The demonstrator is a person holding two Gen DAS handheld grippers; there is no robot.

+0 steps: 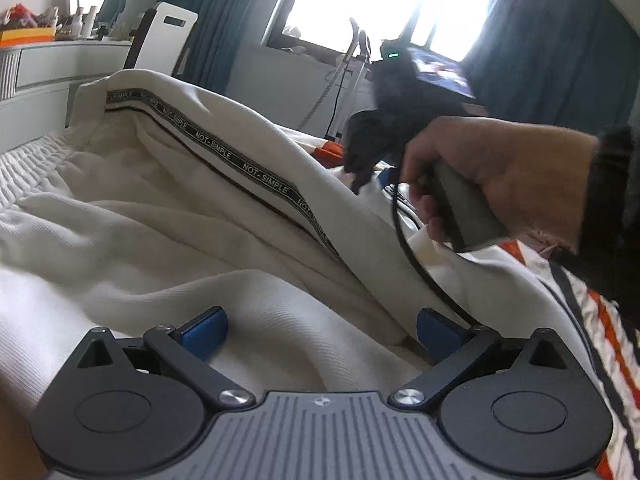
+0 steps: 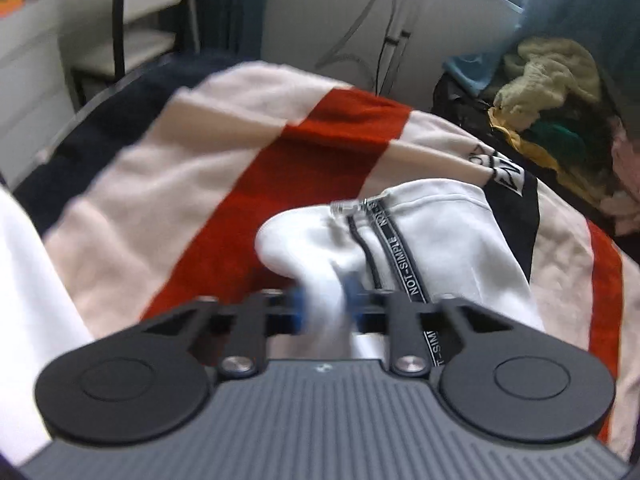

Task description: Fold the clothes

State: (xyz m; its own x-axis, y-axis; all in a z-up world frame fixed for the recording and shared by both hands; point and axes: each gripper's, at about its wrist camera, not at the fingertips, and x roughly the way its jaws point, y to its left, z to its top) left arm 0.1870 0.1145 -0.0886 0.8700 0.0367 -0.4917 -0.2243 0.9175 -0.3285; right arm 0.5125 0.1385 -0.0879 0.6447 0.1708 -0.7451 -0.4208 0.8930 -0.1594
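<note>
**White trousers on striped blanket: right clamped, left released**

We see our left gripper (image 1: 322, 334) with its blue pads spread wide apart over the white trousers (image 1: 168, 208); a fold of the cloth lies between the jaws, but neither pad presses on it. Ahead of these jaws the "NOT-SIMPLE" tape (image 1: 256, 168) runs diagonally along a raised seam, from upper left down toward the right pad.

Ahead and to the right, the right hand (image 1: 500, 176) grips the other tool's handle, and a black cable (image 1: 412, 256) trails from it.

Our right gripper (image 2: 326, 300) is clenched on a bunched end of the trousers, the white cloth squeezed between its pads. The frame is motion-blurred, so how deep the bite goes is uncertain. Beyond these jaws lies the striped blanket (image 2: 224, 168); a pile of clothes (image 2: 548, 92) sits far ahead to the right.
</note>
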